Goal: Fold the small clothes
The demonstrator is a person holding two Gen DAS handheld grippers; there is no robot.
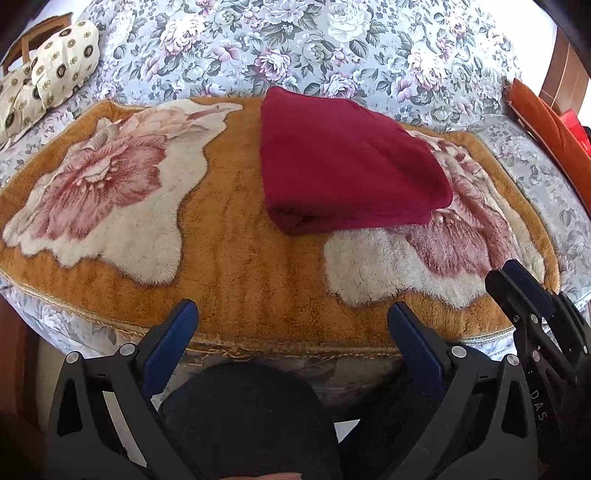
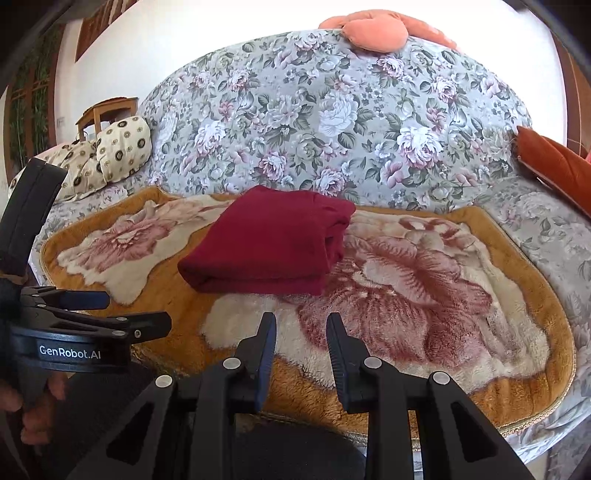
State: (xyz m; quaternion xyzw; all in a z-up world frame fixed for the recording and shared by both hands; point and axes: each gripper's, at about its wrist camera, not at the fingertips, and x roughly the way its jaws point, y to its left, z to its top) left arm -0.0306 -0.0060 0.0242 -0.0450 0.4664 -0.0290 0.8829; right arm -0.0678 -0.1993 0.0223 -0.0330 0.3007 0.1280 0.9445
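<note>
A dark red garment (image 1: 343, 162) lies folded into a thick rectangle on the plush orange flower mat (image 1: 236, 258) on the sofa seat. It also shows in the right wrist view (image 2: 269, 243). My left gripper (image 1: 291, 317) is open wide and empty, held back at the mat's front edge, well short of the garment. My right gripper (image 2: 301, 325) is open a little and empty, also at the front edge of the mat (image 2: 461, 384). Its fingers show at the right of the left wrist view (image 1: 517, 288). The left gripper shows at the left of the right wrist view (image 2: 96, 310).
The sofa back (image 2: 332, 122) has a grey floral cover. Cream patterned cushions (image 1: 48, 88) lie at the left end, an orange cushion (image 2: 557, 162) at the right end, a peach pillow (image 2: 365, 29) on top. My dark-clad knee (image 1: 247, 417) is below the grippers.
</note>
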